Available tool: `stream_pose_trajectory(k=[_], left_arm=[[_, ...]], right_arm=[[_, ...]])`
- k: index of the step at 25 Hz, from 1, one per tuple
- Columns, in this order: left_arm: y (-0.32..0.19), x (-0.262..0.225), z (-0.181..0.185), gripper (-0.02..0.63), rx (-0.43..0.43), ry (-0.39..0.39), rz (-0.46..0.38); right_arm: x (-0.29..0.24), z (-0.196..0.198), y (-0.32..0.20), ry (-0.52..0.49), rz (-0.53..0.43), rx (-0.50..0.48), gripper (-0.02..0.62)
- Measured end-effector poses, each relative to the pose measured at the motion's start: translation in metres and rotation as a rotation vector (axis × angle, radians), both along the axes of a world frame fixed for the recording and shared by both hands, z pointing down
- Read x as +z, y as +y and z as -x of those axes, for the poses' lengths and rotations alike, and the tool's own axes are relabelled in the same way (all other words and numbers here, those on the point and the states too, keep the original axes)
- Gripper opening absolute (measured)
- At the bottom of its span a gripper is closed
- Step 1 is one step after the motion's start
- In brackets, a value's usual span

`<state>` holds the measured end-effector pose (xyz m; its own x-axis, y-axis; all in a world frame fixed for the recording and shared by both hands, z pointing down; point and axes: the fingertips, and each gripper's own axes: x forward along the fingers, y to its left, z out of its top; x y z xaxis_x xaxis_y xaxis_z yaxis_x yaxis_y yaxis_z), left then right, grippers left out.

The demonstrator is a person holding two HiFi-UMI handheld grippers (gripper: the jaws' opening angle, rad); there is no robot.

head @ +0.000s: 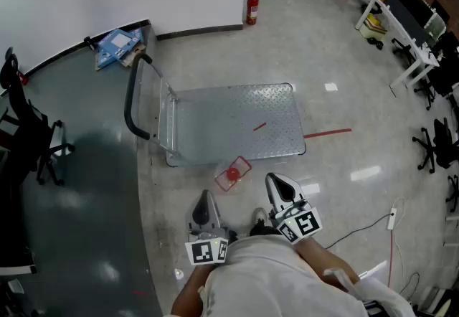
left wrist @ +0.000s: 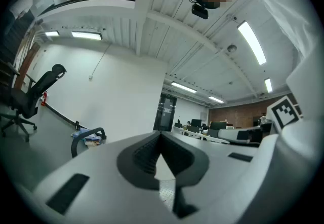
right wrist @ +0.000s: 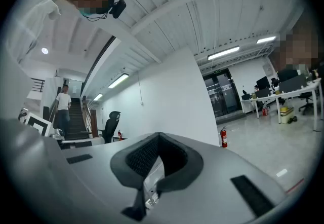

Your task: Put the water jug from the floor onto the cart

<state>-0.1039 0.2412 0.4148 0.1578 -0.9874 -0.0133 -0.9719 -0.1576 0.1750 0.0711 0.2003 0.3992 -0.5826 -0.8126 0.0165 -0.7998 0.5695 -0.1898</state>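
A small clear water jug (head: 232, 173) with a red cap lies on the floor just in front of the cart's near edge. The cart (head: 237, 122) is a flat metal platform with a black handle (head: 133, 104) at its left end, and its deck is bare. Both grippers hang low in the head view, held level. My left gripper (head: 206, 199) is shut and empty, a little short and left of the jug. My right gripper (head: 278, 181) is shut and empty, to the jug's right. In each gripper view the dark pads meet with nothing between them: left gripper (left wrist: 161, 136), right gripper (right wrist: 159, 137).
A fire extinguisher (head: 252, 8) stands by the white wall behind the cart. A blue pack (head: 117, 46) lies near the handle end. A black office chair (head: 21, 122) is at the left, desks (head: 401, 14) at the upper right. A cable (head: 366, 233) and red tape (head: 327, 133) mark the floor on the right.
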Motion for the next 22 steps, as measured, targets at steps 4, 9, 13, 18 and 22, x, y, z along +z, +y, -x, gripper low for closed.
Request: stream_pose_trajectory(k=[4,9,13,18,22], left_arm=[[-0.002,0.001,0.004,0.003,-0.002,0.003,0.0],[-0.001,0.0,0.001,0.003,0.004,-0.002,-0.008],[0.001,0.0,0.0,0.003,0.006,-0.001,-0.013],[-0.002,-0.001,0.004,0.003,0.005,0.008,-0.021],[-0.012,-0.004,0.01,0.003,0.003,0.013,-0.032]], right_arm=[[0.001,0.003,-0.003,0.0,-0.005,-0.002,0.011],[0.001,0.004,-0.002,-0.002,-0.007,-0.007,0.012],[0.003,0.0,-0.004,-0.023,-0.002,0.01,0.012],[0.015,0.002,-0.011,0.002,0.031,0.021,0.012],[0.043,0.011,-0.023,0.045,0.1,0.004,0.014]])
